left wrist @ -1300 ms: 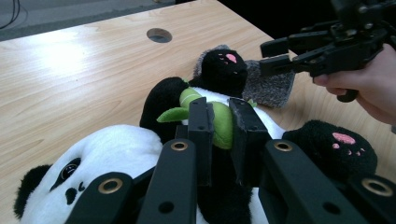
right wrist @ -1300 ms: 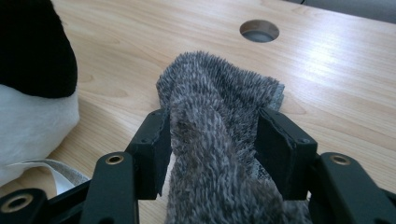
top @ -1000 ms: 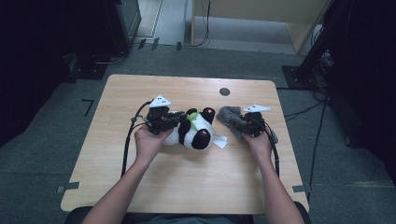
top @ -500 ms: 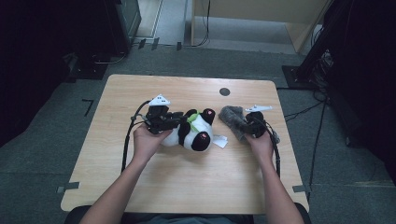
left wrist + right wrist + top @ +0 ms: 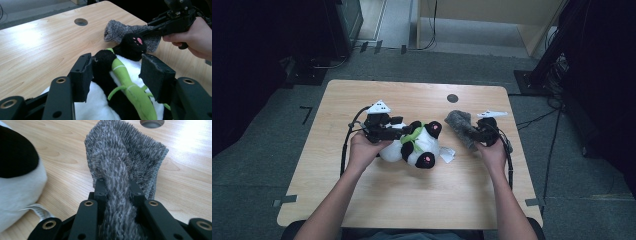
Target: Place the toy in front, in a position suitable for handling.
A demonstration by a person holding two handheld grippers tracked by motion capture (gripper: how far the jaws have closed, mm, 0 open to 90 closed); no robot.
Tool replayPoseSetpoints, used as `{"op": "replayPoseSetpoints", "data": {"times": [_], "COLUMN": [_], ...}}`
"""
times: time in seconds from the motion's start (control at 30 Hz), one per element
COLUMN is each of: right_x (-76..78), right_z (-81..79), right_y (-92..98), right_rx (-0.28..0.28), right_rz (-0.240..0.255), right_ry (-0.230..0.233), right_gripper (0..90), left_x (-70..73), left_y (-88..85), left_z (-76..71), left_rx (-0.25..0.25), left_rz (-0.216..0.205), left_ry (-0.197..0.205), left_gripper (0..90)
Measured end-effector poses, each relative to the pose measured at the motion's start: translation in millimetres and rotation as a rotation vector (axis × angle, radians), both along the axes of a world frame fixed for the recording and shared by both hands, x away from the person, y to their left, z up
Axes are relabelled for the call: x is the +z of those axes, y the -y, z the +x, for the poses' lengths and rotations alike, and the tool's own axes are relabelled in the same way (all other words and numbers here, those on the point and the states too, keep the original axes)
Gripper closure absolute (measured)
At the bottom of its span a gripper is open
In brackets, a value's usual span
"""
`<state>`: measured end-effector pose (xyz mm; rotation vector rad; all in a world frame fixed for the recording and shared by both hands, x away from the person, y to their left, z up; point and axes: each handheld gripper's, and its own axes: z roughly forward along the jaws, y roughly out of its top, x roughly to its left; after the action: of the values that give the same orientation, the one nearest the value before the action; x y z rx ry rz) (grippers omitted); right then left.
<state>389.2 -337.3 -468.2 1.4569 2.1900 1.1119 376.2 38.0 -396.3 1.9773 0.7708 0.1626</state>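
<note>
Gripping grey sock [image 5: 120, 162], right hand-held gripper [image 5: 482, 131] clamped, left hand-held gripper [image 5: 120, 75] just opening around panda plush [image 5: 417, 147]

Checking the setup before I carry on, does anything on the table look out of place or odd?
Nothing looks damaged or spilled. The panda plush lies tipped over on the table, between the left gripper's jaws, which have just been opening. The right gripper pinches the bunched grey sock.

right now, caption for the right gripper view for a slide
Right tool pinching a fuzzy grey sock on the wooden table.
</note>
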Motion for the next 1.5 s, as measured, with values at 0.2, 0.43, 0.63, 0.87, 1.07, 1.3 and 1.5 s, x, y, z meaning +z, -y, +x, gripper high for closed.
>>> {"op": "replayPoseSetpoints", "data": {"times": [0.2,0.43,0.63,0.87,1.07,1.3,1.5], "right_x": [13.3,28.7,38.8,53.3,64.7,79.4,91.1], "right_z": [-7.6,-18.1,-23.0,-27.8,-30.9,-33.3,-31.4], "right_y": [-1.6,0.3,-1.7,-4.8,-11.7,-24.3,-38.4], "right_rx": [0.005,0.018,0.024,0.042,0.070,0.113,0.159], "right_rz": [-0.042,-0.005,0.005,0.035,0.047,0.044,0.049], "right_ry": [0.028,0.045,0.048,0.061,0.048,0.054,0.064], "right_gripper": [74.9,74.6,74.3,73.5,74.0,73.9,73.8], "left_x": [-2.5,-7.8,-10.7,-21.3,-31.1,-43.1,-52.1], "left_y": [-14.5,-30.0,-41.1,-49.0,-58.1,-65.3,-76.7], "left_z": [1.2,-3.3,-4.5,-7.0,-9.7,-15.5,-20.2], "left_rx": [-0.018,-0.022,-0.025,-0.029,-0.022,-0.005,-0.024], "left_rz": [-0.016,0.009,-0.009,0.001,0.001,0.013,-0.005], "left_ry": [-0.005,0.020,-0.004,-0.007,-0.020,-0.010,-0.029], "left_gripper": [38.8,33.1,29.1,25.8,22.7,16.7,16.2]}}
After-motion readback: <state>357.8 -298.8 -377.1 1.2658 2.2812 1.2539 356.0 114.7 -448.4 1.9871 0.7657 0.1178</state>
